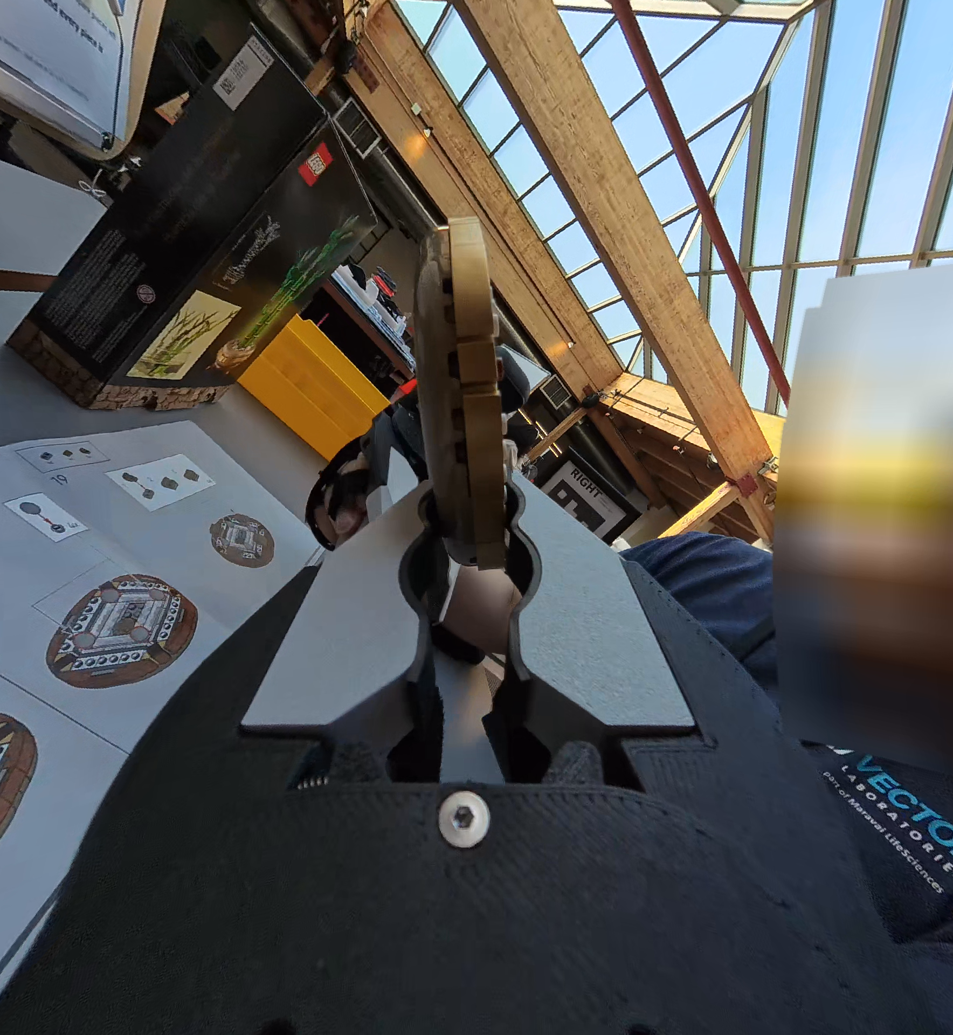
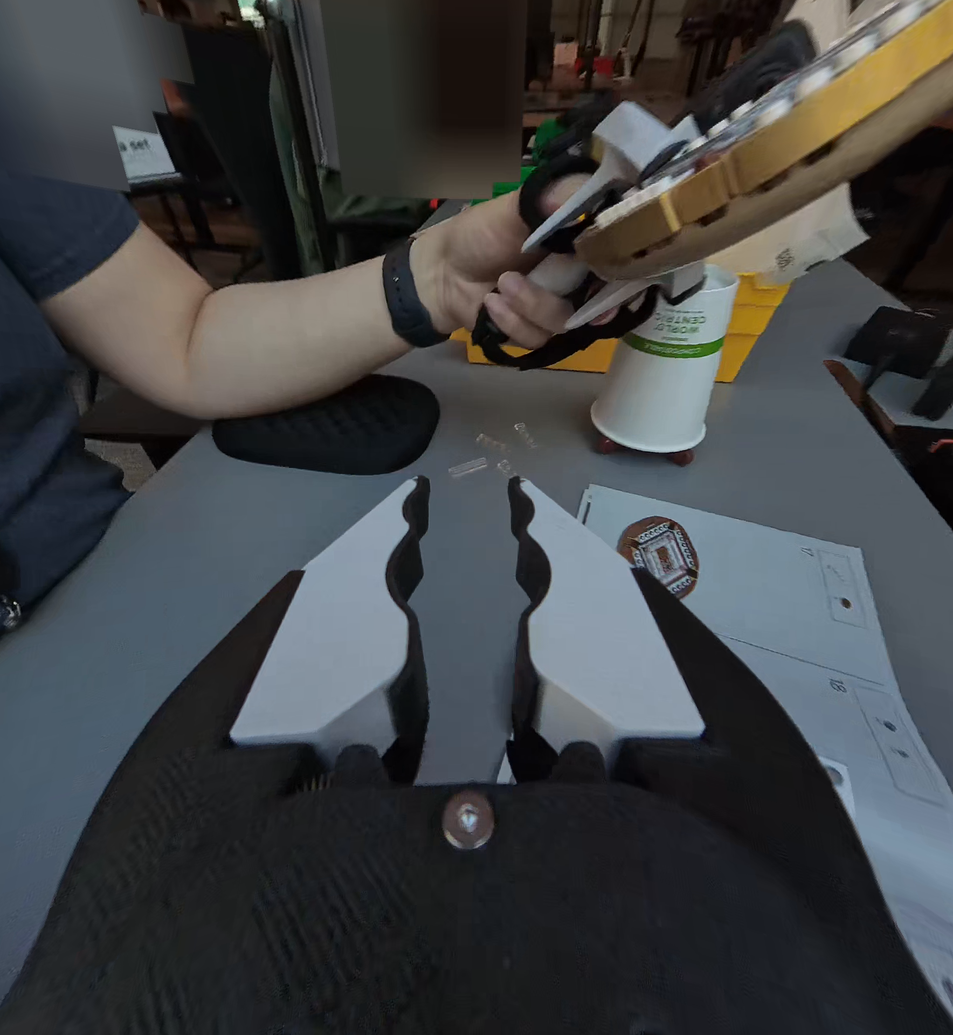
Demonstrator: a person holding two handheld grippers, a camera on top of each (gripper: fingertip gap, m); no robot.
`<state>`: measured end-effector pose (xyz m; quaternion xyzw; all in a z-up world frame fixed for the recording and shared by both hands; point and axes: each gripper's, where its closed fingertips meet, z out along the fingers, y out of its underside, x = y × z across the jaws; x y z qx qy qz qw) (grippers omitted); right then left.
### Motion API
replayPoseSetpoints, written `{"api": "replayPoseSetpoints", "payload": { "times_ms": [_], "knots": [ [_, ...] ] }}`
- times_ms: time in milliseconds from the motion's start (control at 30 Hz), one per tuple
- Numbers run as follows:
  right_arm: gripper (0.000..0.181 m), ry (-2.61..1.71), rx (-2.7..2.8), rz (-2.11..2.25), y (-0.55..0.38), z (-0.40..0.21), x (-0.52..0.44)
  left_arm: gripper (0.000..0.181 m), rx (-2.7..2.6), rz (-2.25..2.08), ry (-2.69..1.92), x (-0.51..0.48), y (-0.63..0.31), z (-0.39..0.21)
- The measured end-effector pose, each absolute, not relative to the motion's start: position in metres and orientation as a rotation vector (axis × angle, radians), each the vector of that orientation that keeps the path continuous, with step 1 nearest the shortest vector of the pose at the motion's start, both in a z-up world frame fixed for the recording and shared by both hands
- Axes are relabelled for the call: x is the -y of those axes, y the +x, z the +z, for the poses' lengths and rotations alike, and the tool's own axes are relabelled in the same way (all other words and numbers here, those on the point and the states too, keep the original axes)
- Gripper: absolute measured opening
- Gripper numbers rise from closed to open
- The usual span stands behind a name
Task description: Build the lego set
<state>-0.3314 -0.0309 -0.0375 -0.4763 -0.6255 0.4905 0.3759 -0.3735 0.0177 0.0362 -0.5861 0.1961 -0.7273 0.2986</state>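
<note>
Grey table (image 2: 239, 560) with upturned paper cup (image 2: 659, 386), instruction booklet (image 2: 771, 605), armrest pad (image 2: 328, 425).

Left wrist view: looking up along its tongs (image 1: 466, 504), close on the disc (image 1: 466, 392), toward the skylight (image 1: 799, 140). Right wrist view: looking down past its tongs (image 2: 468, 487) over the table (image 2: 239, 532). Both sharing disc (image 2: 771, 168) and booklet (image 2: 771, 616).

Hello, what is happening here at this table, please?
A person is building a Lego set with two hand-held tools. The left tool is shut on a round tan Lego base, lifted off the grey table and seen edge-on. The right tool is open and empty, pointing at small clear pieces on the table. The instruction booklet lies open beside it.
</note>
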Motion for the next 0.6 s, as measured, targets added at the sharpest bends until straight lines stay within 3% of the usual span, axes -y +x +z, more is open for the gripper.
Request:
{"api": "replayPoseSetpoints", "payload": {
  "times_ms": [233,600],
  "knots": [
    [0.036,-1.354,1.797,1.021,-0.403,-0.111,0.056,0.019,-0.696,-1.904,-1.459,0.007,-0.362,0.057],
    [0.033,-1.531,1.846,0.909,-0.468,-0.148,0.032,0.018,-0.815,-1.865,-1.268,0.027,-0.374,0.079]
  ]
}}
